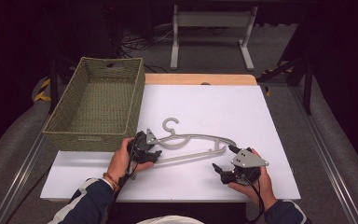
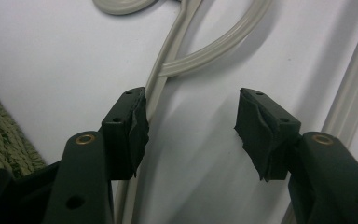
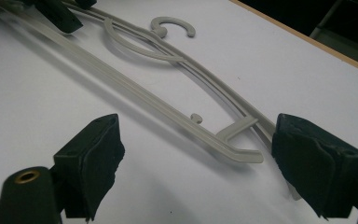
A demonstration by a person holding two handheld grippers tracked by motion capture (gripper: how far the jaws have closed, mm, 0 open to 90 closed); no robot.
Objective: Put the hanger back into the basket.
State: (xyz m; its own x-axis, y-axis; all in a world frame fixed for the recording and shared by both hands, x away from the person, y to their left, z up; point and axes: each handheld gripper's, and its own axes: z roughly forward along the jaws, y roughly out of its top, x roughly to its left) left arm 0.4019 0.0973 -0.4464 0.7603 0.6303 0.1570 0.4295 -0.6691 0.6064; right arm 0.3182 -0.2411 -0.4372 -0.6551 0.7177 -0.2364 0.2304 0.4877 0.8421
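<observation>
A grey plastic hanger (image 1: pixel 200 136) lies flat on the white table (image 1: pixel 214 105), its hook (image 1: pixel 170 125) pointing away from the person. My left gripper (image 1: pixel 153 145) is at the hanger's left end, jaws partly apart. In the left gripper view (image 2: pixel 191 123) the hanger's arm (image 2: pixel 205 53) runs down past the left pad (image 2: pixel 137 126), the lower bar (image 2: pixel 349 116) lies outside the right pad, and bare table shows in the gap. My right gripper (image 1: pixel 223 158) is open by the hanger's right end. In the right gripper view (image 3: pixel 196 158) the hanger's tip (image 3: pixel 242 154) lies just ahead of the pads.
A woven green basket (image 1: pixel 91 137) stands at the table's left, close behind the left hand; its wall (image 2: pixel 0 135) edges the left gripper view. A wooden strip (image 1: pixel 200 79) borders the far side. A white metal frame (image 1: pixel 212 18) stands on the floor beyond.
</observation>
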